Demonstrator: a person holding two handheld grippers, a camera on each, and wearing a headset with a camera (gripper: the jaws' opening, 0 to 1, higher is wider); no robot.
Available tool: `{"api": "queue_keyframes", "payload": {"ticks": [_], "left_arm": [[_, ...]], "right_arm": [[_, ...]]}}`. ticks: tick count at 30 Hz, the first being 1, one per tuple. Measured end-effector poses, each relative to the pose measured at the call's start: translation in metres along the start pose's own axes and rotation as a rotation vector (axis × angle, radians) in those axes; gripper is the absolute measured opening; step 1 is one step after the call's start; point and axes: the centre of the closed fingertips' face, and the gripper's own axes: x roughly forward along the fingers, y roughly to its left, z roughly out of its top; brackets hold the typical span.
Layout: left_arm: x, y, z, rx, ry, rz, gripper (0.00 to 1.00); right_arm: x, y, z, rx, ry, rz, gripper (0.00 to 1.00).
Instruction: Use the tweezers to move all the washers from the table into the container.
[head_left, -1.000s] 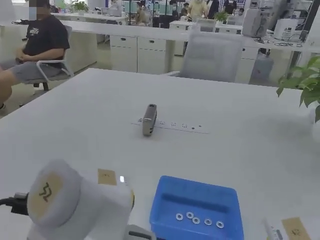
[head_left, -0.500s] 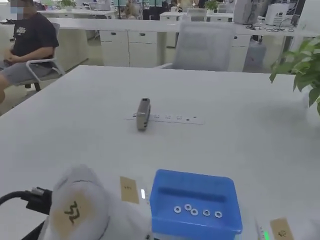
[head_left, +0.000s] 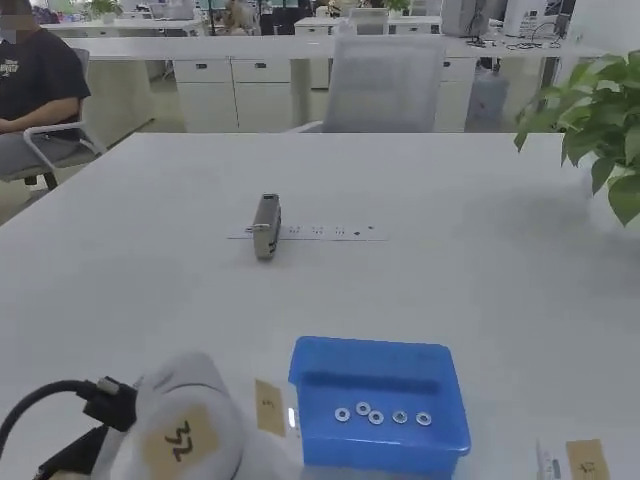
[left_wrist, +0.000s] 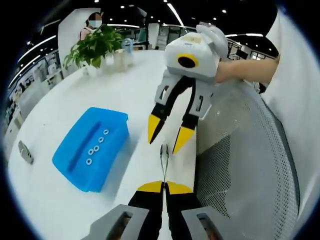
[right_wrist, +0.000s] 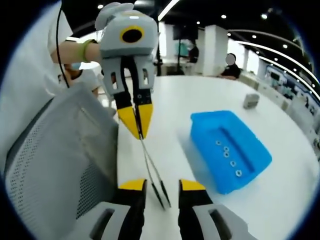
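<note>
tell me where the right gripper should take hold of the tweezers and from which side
Grip the free end of the tweezers, the stretch beyond the left gripper, whose jaws are shut on the other end. Come in lengthwise, head-on to that gripper. The thin shaft points straight at the right gripper and lies between its open jaws, so closing there should pinch it.

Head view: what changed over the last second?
Mostly the camera moved, shifting the whole scene. The left gripper turned, its logo end swinging toward the blue container, with more of its cable showing. No grab or release can be seen here. Same as before: five washers in the container, grey device on the table.
</note>
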Motion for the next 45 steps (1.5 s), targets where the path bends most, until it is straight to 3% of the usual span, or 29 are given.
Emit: {"api": "queue_keyframes", "payload": {"ticks": [2, 8, 11, 16, 18, 22, 25, 29, 31, 35, 38, 41, 43, 45], "left_arm": [[0.004, 0.002, -0.010, 0.012, 0.051, -0.003, 0.00], [0.018, 0.006, -0.029, 0.022, 0.153, -0.013, 0.00], [0.021, 0.007, -0.033, 0.031, 0.183, -0.011, 0.00], [0.025, 0.008, -0.038, 0.047, 0.240, -0.007, 0.00], [0.026, 0.009, -0.040, 0.051, 0.262, -0.003, 0.00], [0.028, 0.012, -0.046, 0.077, 0.324, 0.012, 0.00], [0.028, 0.013, -0.046, 0.088, 0.344, 0.019, 0.00], [0.029, 0.014, -0.049, 0.097, 0.365, 0.021, 0.00], [0.029, 0.015, -0.052, 0.111, 0.383, 0.025, 0.00], [0.028, 0.016, -0.054, 0.128, 0.391, 0.029, 0.00], [0.027, 0.016, -0.054, 0.140, 0.384, 0.032, 0.00], [0.025, 0.018, -0.055, 0.140, 0.378, 0.060, 0.00], [0.021, 0.017, -0.056, 0.128, 0.355, 0.087, 0.05], [0.016, 0.014, -0.054, 0.067, 0.301, 0.111, 0.09]], "right_arm": [[-0.008, -0.001, -0.002, 0.025, -0.010, -0.026, 0.24], [-0.034, -0.007, -0.009, 0.094, -0.037, -0.115, 0.29], [-0.047, -0.009, -0.009, 0.120, -0.060, -0.156, 0.32], [-0.078, -0.021, 0.000, 0.143, -0.151, -0.272, 0.42], [-0.094, -0.028, 0.010, 0.113, -0.206, -0.325, 0.47], [-0.119, -0.039, 0.019, 0.106, -0.298, -0.415, 0.63], [-0.139, -0.050, 0.020, 0.136, -0.386, -0.494, 0.74], [-0.152, -0.058, 0.022, 0.163, -0.473, -0.568, 0.88], [-0.152, -0.058, 0.020, 0.165, -0.480, -0.586, 0.94], [-0.148, -0.060, 0.015, 0.170, -0.472, -0.602, 0.95], [-0.130, -0.054, 0.000, 0.154, -0.366, -0.534, 0.94], [-0.123, -0.048, 0.005, 0.118, -0.360, -0.506, 0.94], [-0.120, -0.046, 0.003, 0.107, -0.340, -0.501, 0.94], [-0.121, -0.047, 0.002, 0.119, -0.339, -0.499, 0.93]]}}
